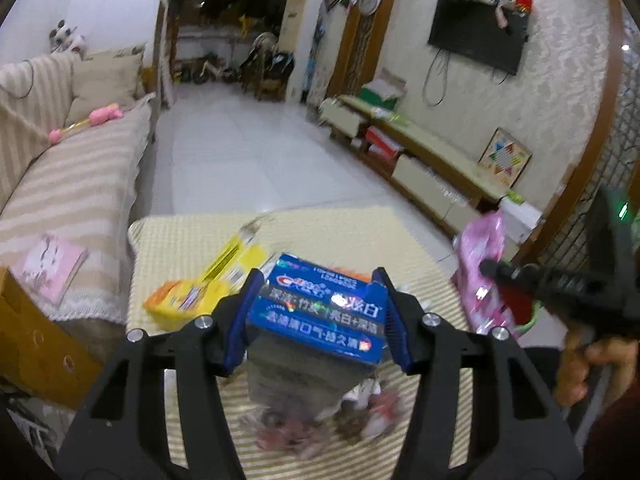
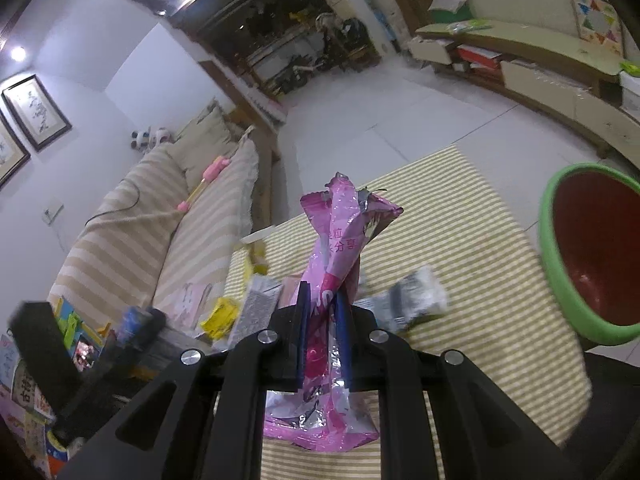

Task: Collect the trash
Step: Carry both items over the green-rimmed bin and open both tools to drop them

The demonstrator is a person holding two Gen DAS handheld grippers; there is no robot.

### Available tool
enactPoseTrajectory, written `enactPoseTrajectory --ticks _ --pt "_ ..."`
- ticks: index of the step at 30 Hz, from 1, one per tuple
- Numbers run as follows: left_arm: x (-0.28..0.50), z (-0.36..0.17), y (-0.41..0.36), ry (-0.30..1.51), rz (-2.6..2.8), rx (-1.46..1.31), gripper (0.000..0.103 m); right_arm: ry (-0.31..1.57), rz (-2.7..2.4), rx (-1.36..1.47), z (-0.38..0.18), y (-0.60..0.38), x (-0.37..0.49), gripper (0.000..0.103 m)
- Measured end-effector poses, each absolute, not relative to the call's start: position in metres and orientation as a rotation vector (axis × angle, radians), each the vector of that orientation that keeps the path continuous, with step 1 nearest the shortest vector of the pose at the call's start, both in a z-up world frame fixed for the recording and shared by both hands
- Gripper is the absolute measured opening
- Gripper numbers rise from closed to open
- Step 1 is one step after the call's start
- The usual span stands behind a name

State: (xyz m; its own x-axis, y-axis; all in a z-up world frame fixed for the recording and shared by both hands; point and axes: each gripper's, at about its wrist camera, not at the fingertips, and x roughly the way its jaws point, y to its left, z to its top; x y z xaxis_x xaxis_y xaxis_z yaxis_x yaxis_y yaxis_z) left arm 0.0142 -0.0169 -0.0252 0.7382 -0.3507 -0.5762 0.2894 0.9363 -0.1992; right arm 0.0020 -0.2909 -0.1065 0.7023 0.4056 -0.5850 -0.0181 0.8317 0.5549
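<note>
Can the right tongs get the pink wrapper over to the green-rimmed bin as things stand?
Probably yes: the right tongs are shut on the pink wrapper, and the green-rimmed bin stands open just beyond the striped table edge, nothing between.

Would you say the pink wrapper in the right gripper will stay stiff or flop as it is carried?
The pink wrapper is crumpled foil, so probably floppy and light. Pinched mid-length by the right gripper, its ends may sag. The glossy film might slip.

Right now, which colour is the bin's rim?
Green, around a dark red inside; the bin shows best in the right wrist view.
</note>
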Motion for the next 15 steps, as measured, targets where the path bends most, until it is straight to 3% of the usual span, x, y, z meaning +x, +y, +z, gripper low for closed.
enactPoseTrajectory --ticks 15 --pt "0.078 -0.014 -0.196 0.657 -0.690 -0.236 0.053 0.647 -0.144 0.646 -0.130 -0.457 -0.026 0.012"
